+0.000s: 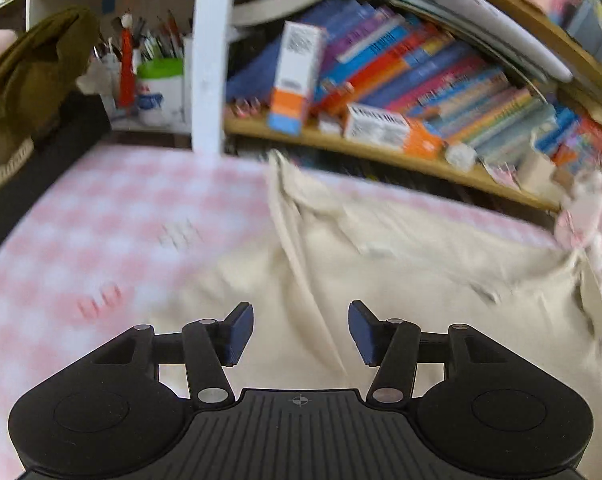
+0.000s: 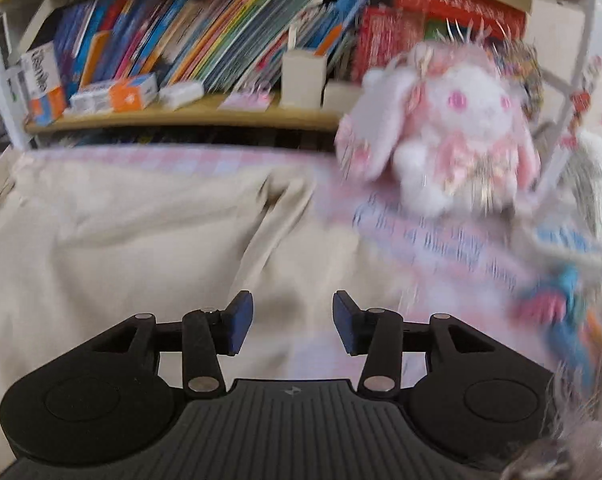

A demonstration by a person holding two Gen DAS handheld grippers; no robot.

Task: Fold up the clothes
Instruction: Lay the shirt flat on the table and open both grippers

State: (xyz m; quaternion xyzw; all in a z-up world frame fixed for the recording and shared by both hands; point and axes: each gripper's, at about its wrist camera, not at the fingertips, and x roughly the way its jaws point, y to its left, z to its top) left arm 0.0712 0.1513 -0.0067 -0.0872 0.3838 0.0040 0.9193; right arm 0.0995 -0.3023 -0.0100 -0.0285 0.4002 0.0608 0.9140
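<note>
Both pairs of jaws stand apart with nothing between them. The left gripper (image 1: 301,330) hovers above the cream garment (image 1: 401,280), which lies spread on the pink checked tablecloth (image 1: 101,220). A long raised fold runs away from the jaws, straight ahead and slightly left, up to a peaked corner near the table's far edge by the bookshelf (image 1: 381,80). To the left of that fold the cloth ends and bare tablecloth shows; to the right it spreads wide toward the table's right side.

From the right gripper (image 2: 293,322), the same garment fills the view ahead and to the left, while its right-hand border runs just under and ahead of the open fingers, with pink check showing beside it. A plush rabbit (image 2: 453,128) sits at the far right of the table, just past that border.

So each gripper seems to sit over its own side of the cloth: the left nearer the ridge and left border, the right nearer the rabbit-side border. Blur hides whether either touches the fabric.
</note>
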